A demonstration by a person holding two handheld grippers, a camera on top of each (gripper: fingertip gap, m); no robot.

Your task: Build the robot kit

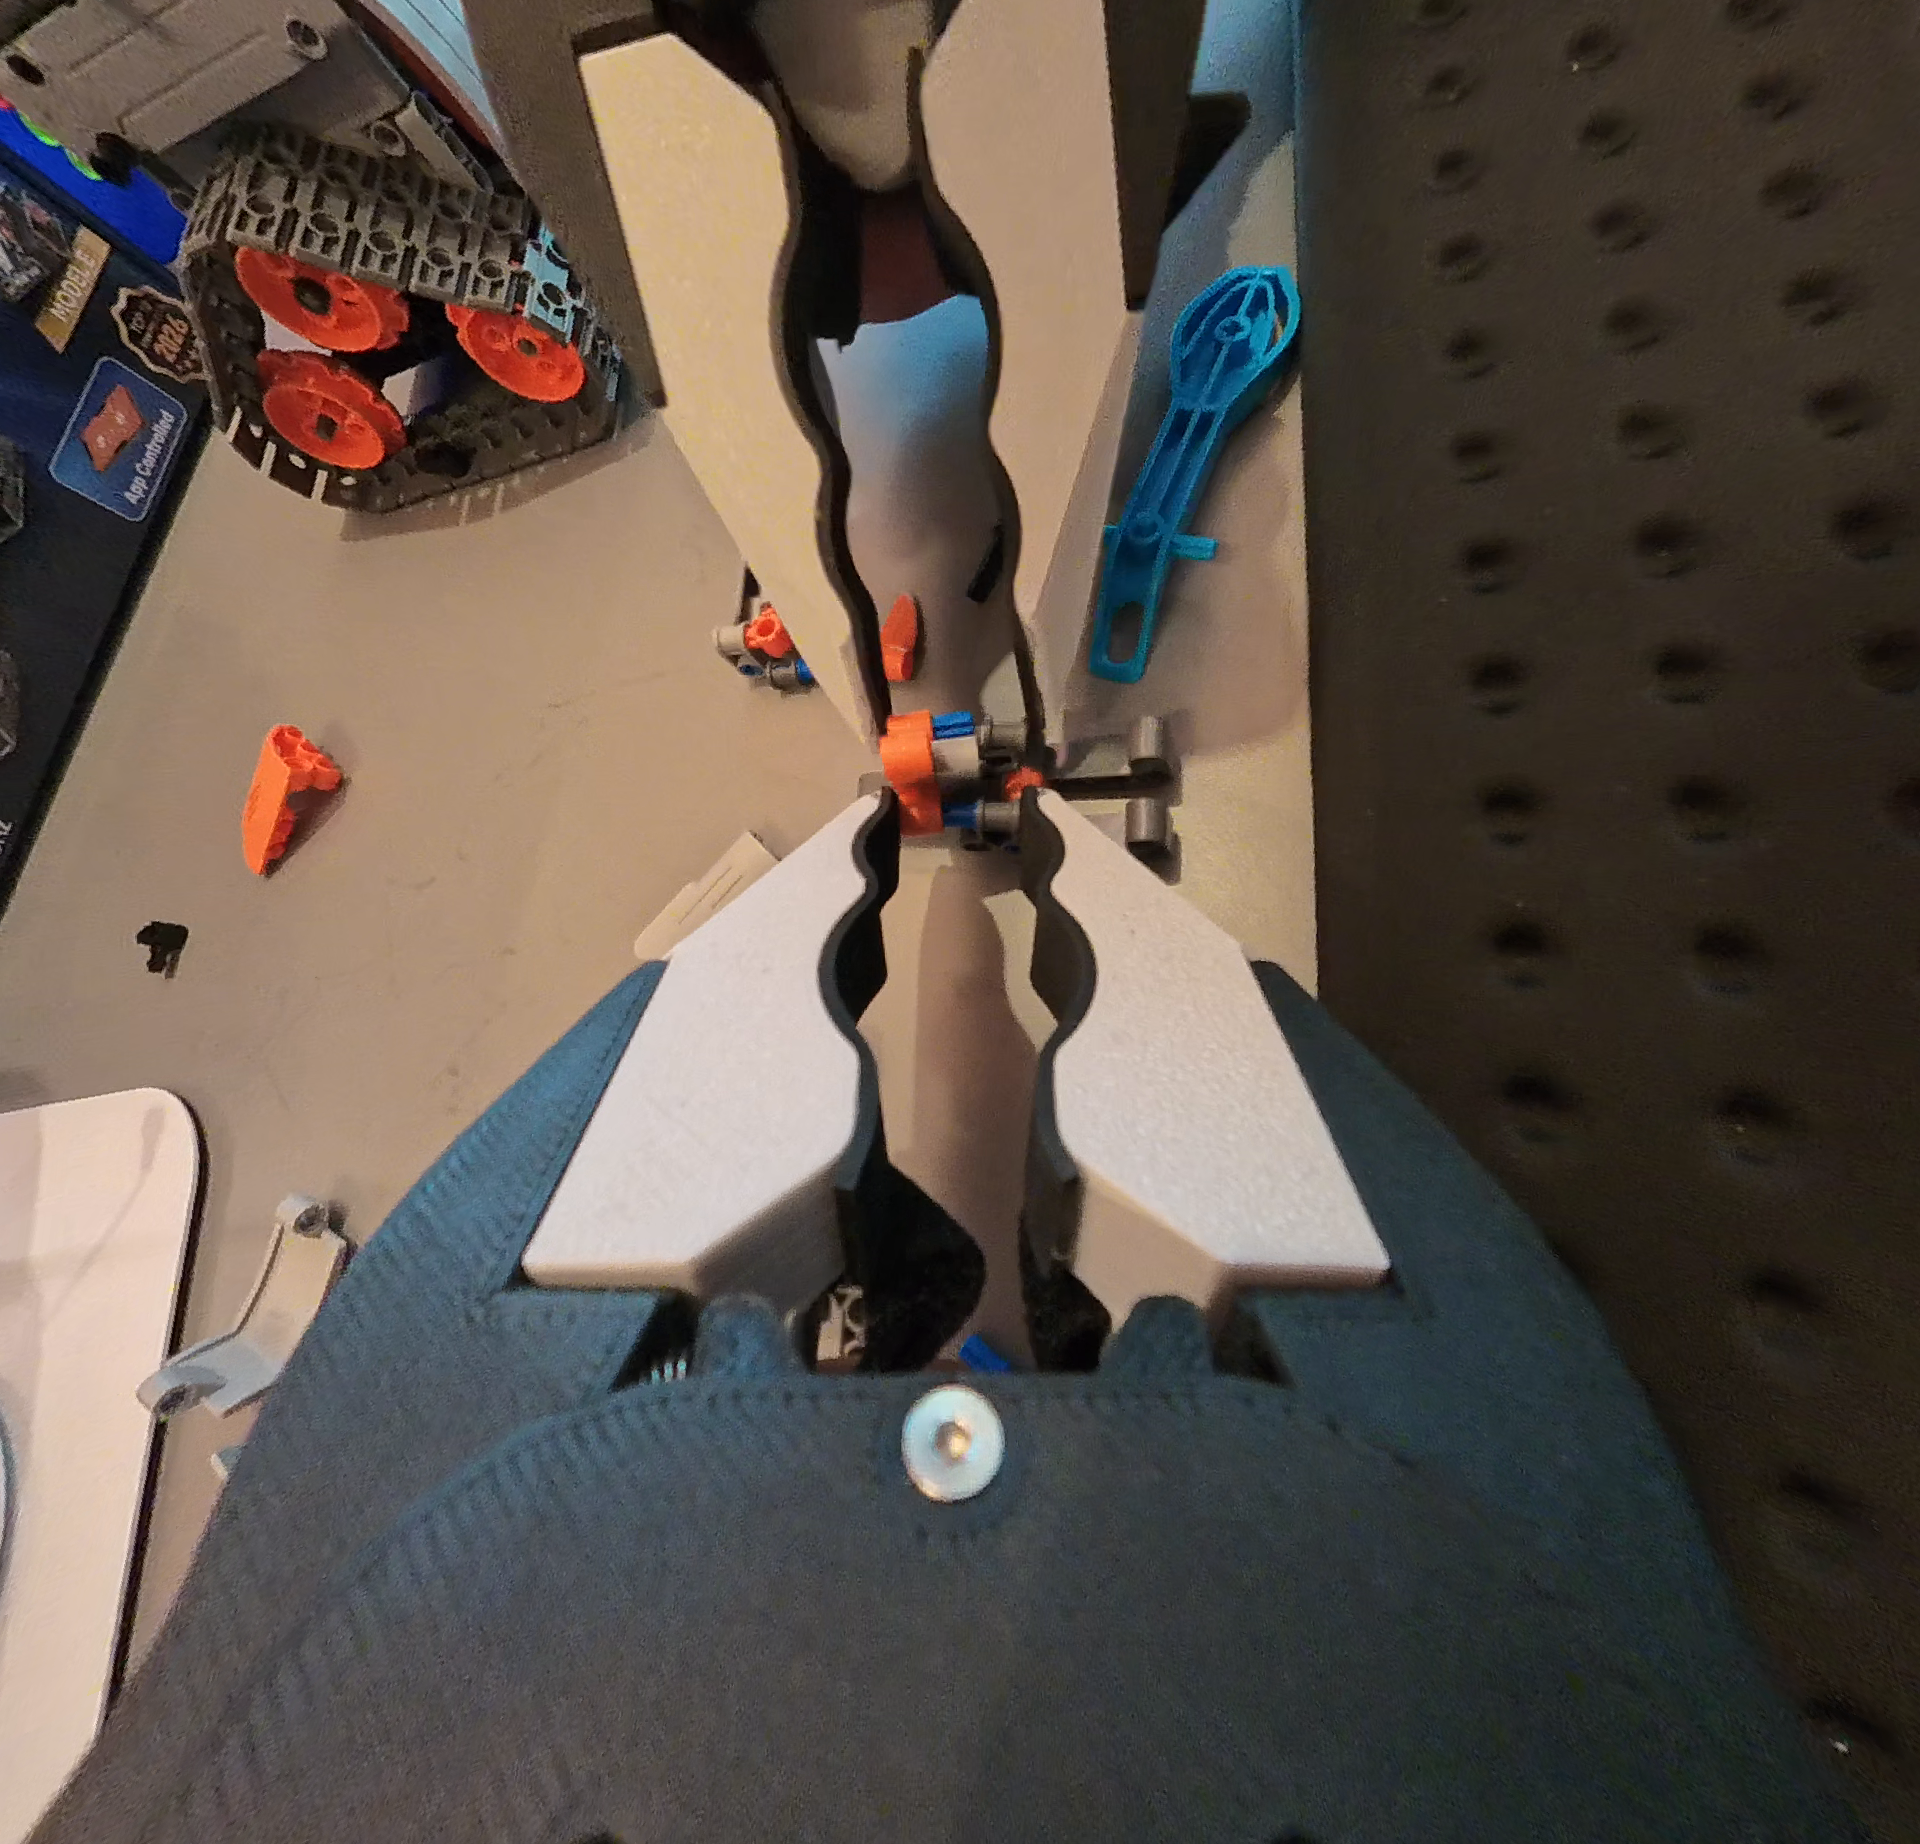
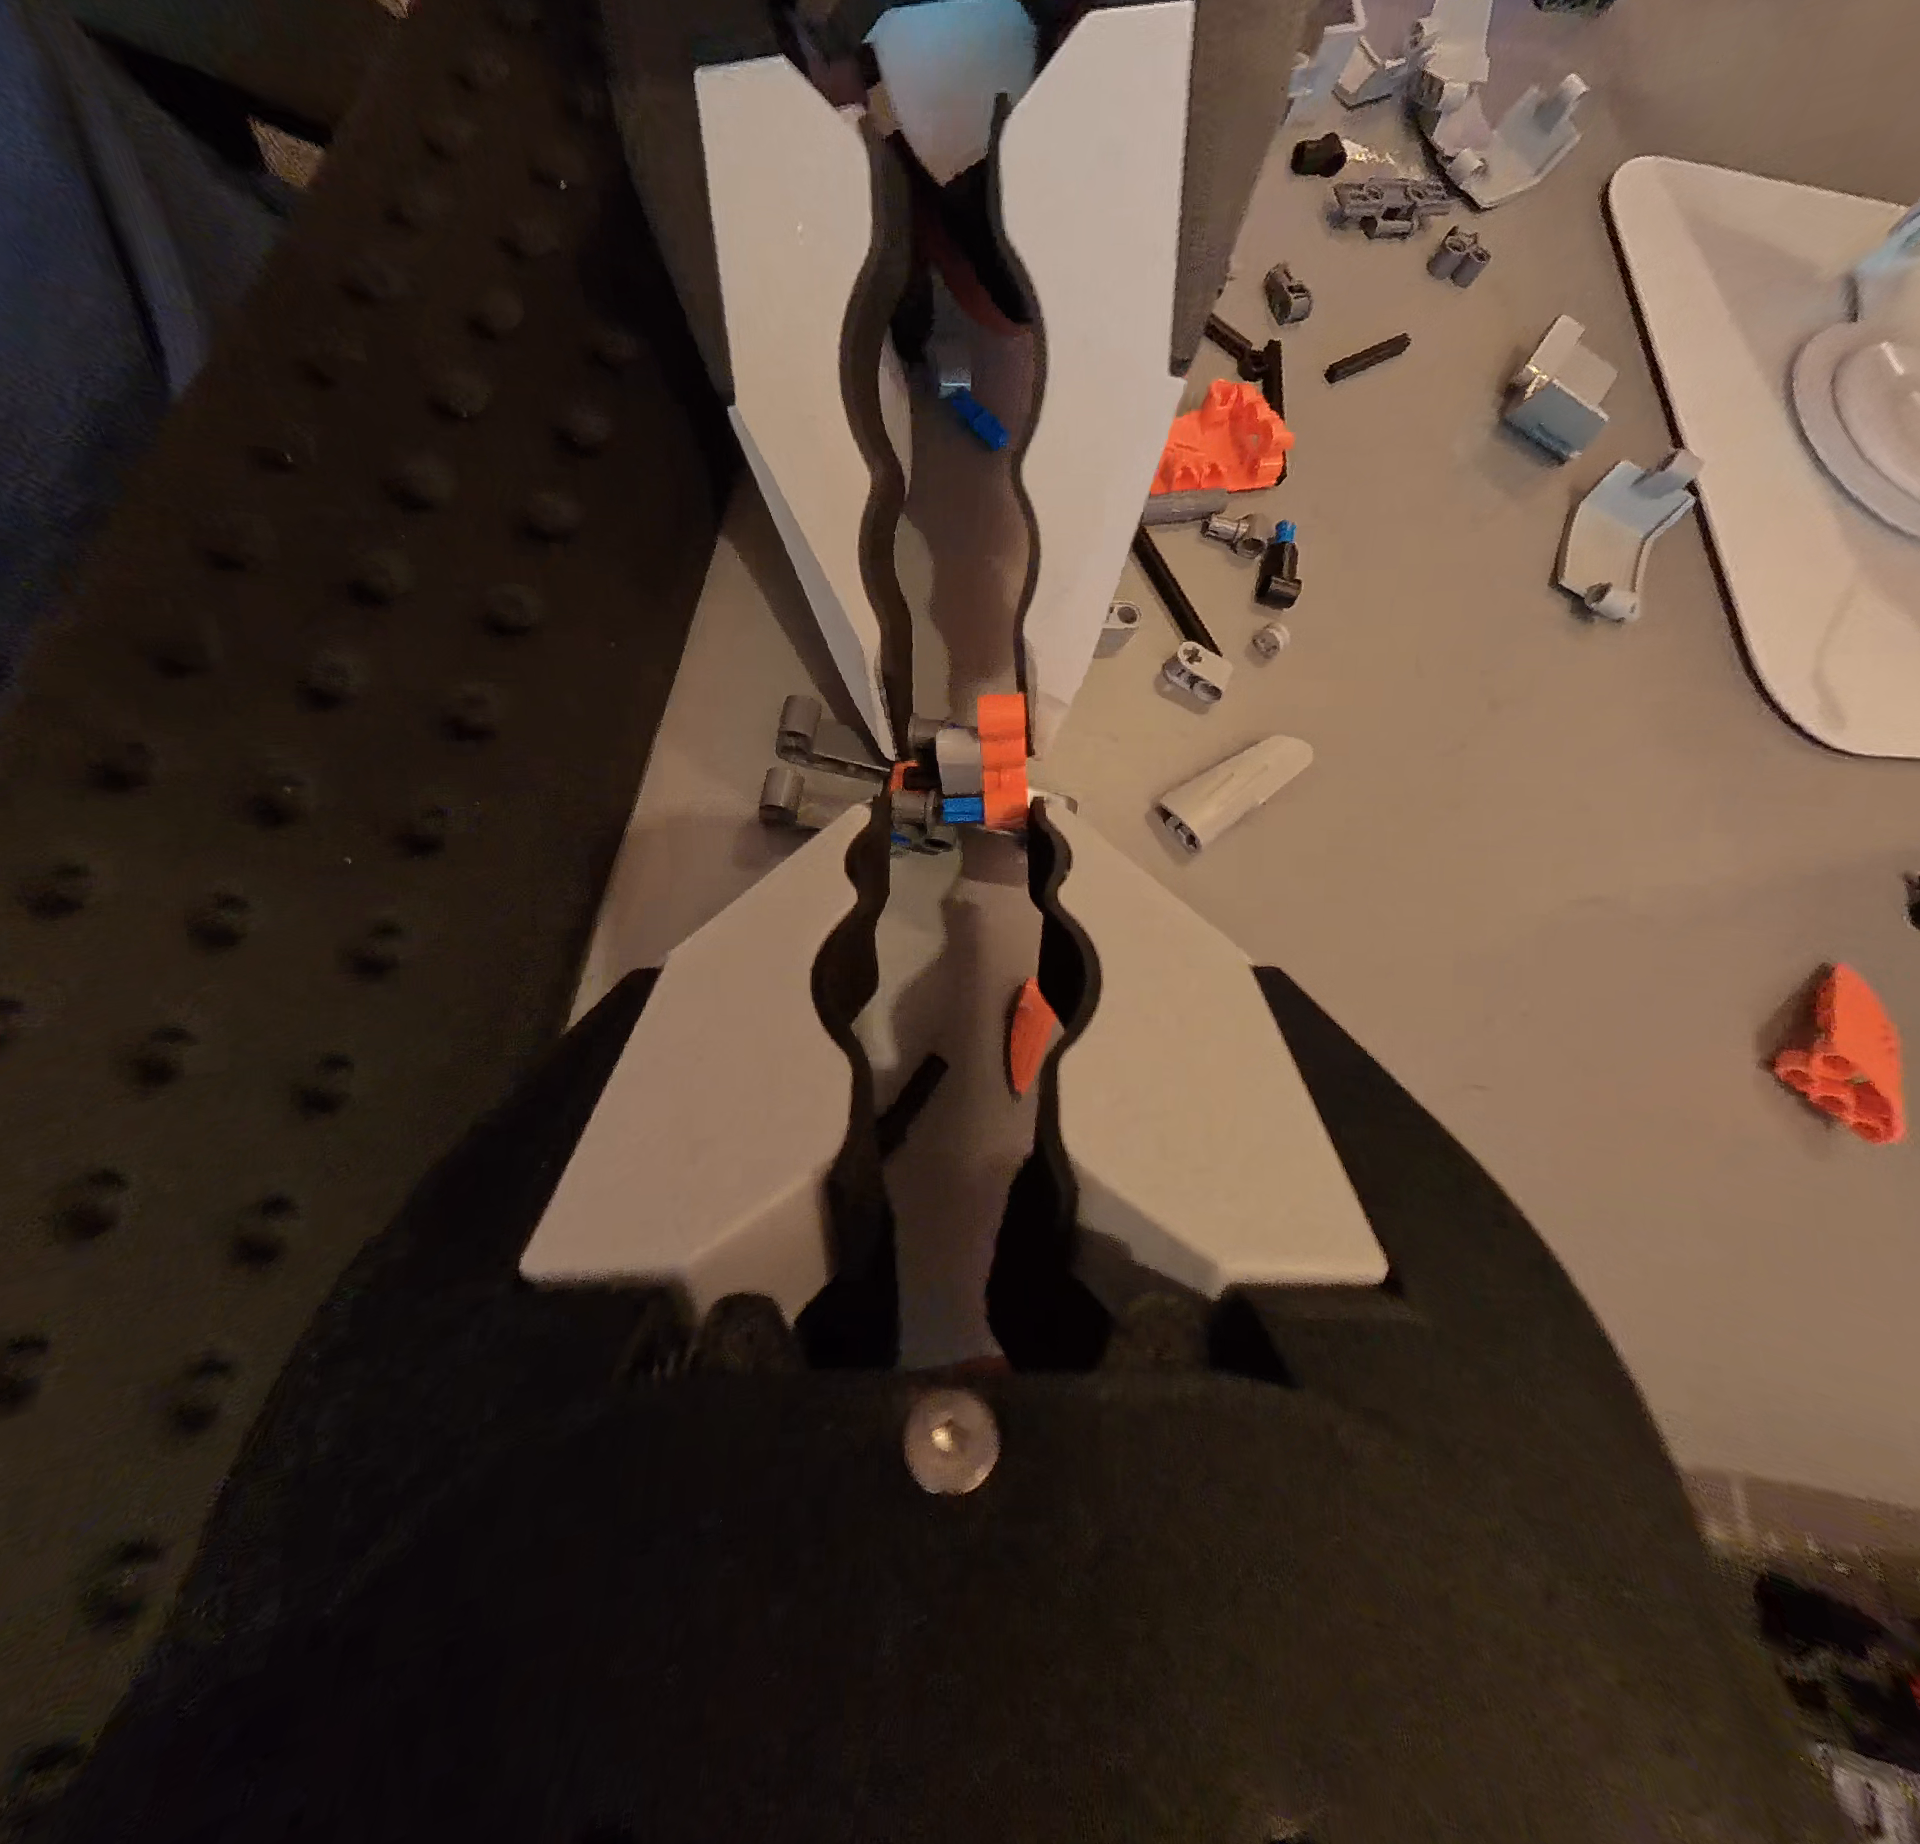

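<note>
Two tongs of mine meet tip to tip over the grey table (image 1: 520, 755). My left gripper (image 1: 956, 807) and right gripper (image 2: 961, 807) both pinch one small brick assembly (image 1: 940, 776) of orange, blue and grey parts, held just above the tabletop. A blue lever tool (image 1: 1184, 464) lies near it; a tracked vehicle (image 1: 384, 340) stands farther off.

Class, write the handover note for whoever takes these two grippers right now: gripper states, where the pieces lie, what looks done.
Left gripper: shut on the small orange, grey and blue brick assembly.
Right gripper: fingertips closed on the same assembly, from the opposite side.
Assembly is held between both, above the grey table.
Nearby: blue lever tool, tracked vehicle, loose orange wedge.
Done or left: cannot tell.
</note>
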